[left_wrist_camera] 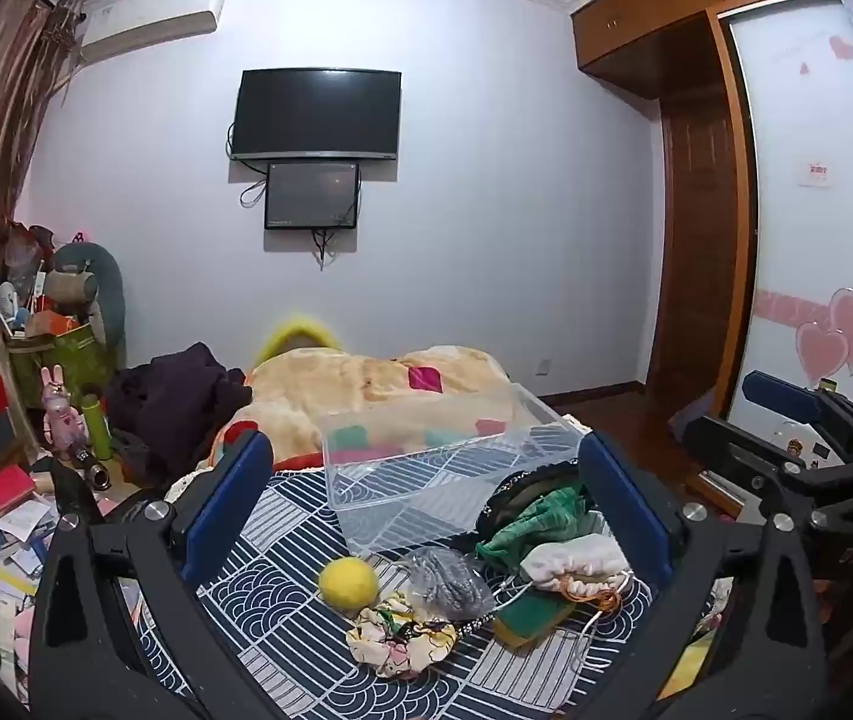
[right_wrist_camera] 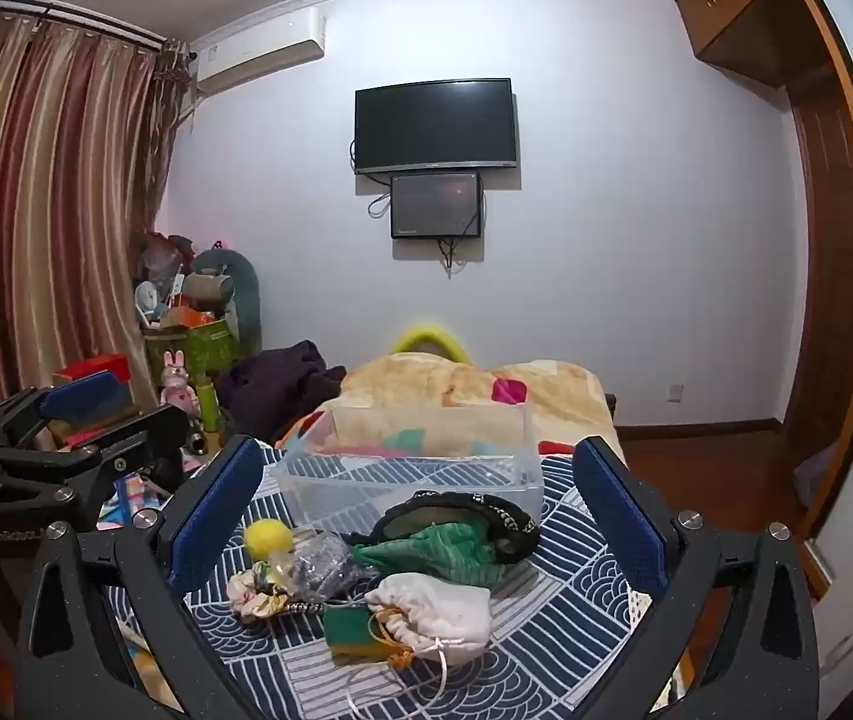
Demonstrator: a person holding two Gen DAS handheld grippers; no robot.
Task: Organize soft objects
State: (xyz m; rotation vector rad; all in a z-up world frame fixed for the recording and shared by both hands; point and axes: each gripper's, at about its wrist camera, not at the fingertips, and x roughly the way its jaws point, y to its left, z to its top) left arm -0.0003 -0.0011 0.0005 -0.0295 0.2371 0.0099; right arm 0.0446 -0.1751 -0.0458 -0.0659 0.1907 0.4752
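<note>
Both of your grippers hang above the bed with nothing in them: the left gripper (left_wrist_camera: 420, 504) has its fingers spread wide, and the right gripper (right_wrist_camera: 417, 501) is spread just as wide. The soft things lie in a loose heap on the blue patterned bedspread (right_wrist_camera: 576, 546), just in front of the clear plastic bin (right_wrist_camera: 414, 468), which looks empty. From the right camera, the white drawstring pouch (right_wrist_camera: 438, 609) is nearest you, with a green sponge (right_wrist_camera: 354, 630) touching its left side; behind them sit the green cloth (right_wrist_camera: 444, 549) and a dark beaded piece (right_wrist_camera: 468, 510) against the bin wall. To the left are the yellow ball (right_wrist_camera: 268, 539), a grey bundle in a clear bag (right_wrist_camera: 321, 564) and a flowered scrunchie (right_wrist_camera: 252, 591). My judgement is that nothing has gone into the bin yet, so the first pick is the step in hand. Start with something at the edge of the heap, such as the ball on the left side or the pouch on the right, so you do not drag its neighbours along. Come down with the fingers straddling the body of the item, not its cords; the pouch strings trail loose toward you and could snag. Close gently, since these things will squash rather than resist, lift clear of the heap, then carry over the near wall of the bin before letting go.
</note>
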